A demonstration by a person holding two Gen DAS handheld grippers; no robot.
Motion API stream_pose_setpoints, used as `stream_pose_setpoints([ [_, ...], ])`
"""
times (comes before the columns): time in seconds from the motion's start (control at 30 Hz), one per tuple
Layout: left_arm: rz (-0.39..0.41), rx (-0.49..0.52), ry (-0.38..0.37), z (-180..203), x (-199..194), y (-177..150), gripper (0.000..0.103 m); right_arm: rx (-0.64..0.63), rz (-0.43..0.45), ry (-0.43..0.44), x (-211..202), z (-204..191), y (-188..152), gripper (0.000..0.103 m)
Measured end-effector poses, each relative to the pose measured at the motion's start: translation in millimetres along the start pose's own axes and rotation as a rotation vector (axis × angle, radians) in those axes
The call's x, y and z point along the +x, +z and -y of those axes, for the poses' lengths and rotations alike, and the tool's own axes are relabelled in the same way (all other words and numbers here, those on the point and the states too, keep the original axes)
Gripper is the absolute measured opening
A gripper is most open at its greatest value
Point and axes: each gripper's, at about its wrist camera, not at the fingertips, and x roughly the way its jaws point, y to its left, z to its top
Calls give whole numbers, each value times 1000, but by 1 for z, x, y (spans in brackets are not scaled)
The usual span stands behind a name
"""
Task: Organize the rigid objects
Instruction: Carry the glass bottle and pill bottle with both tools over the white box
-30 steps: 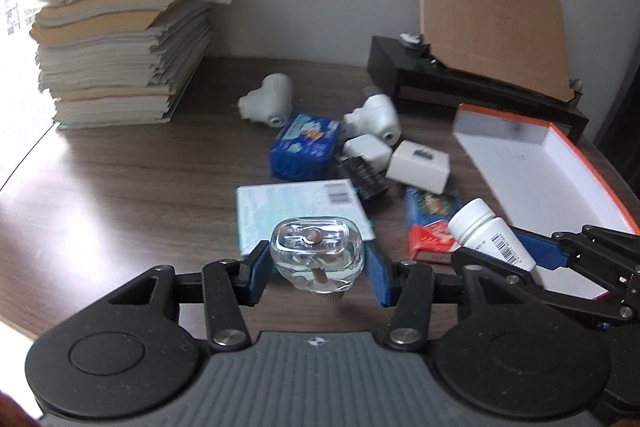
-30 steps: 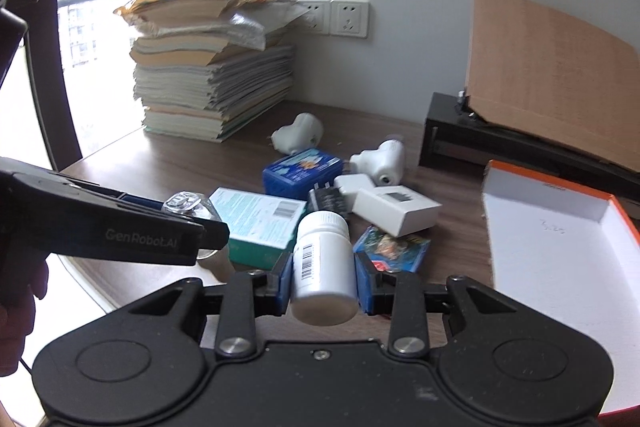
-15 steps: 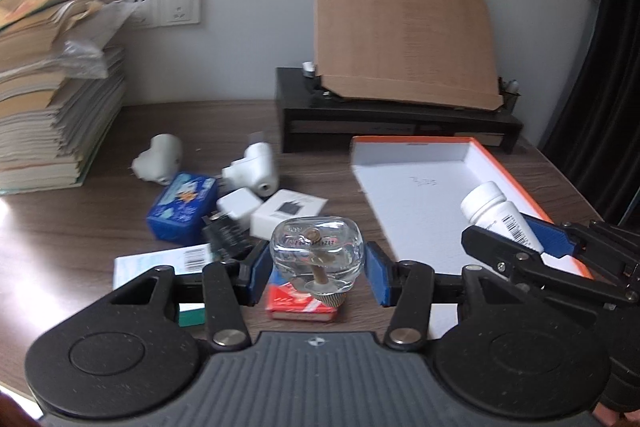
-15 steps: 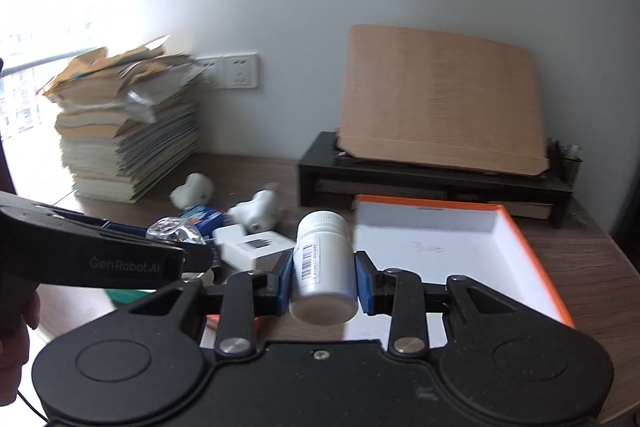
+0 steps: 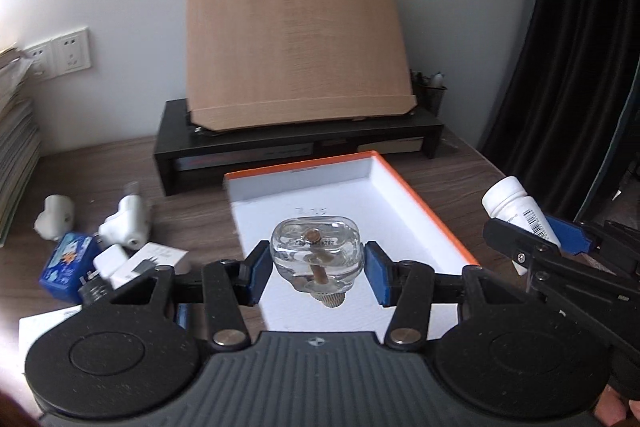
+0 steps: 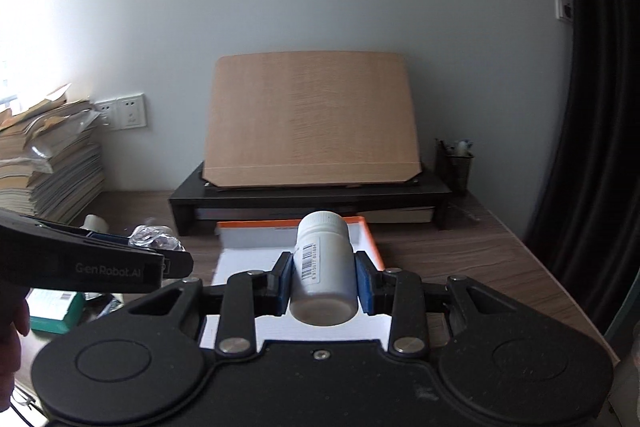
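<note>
We're gripping a glass bottle (image 5: 317, 255) in the left gripper (image 5: 318, 273), white pill bottle (image 6: 323, 269) in the right gripper (image 6: 323, 285); slick glass might be slipping before the box (image 5: 424, 211) just ahead.

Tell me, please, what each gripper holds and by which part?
Left gripper: clear glass bottle, jaws on its sides. Right gripper: white pill bottle, jaws across its body.

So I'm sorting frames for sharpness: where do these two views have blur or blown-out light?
Left wrist view: the small boxes and white plugs at left are smeared, the glass bottle in the tool is sharp. Right wrist view: the upper left corner is blown out by window light, the white pill bottle stays crisp.
</note>
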Motion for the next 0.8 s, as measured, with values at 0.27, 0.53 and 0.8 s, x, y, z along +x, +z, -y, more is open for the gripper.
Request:
stream_pose_setpoints([
  [0.27, -10, 23, -26, 35, 17, 7, 51, 25, -13, -21, 6, 35, 0, 40],
  [0.53, -20, 3, 10, 39, 29, 11, 51, 23, -29, 13, 31, 51, 4, 40],
  [0.8, -23, -31, 77, 29, 40, 19, 51, 3, -44, 68, 65, 47, 11, 40],
])
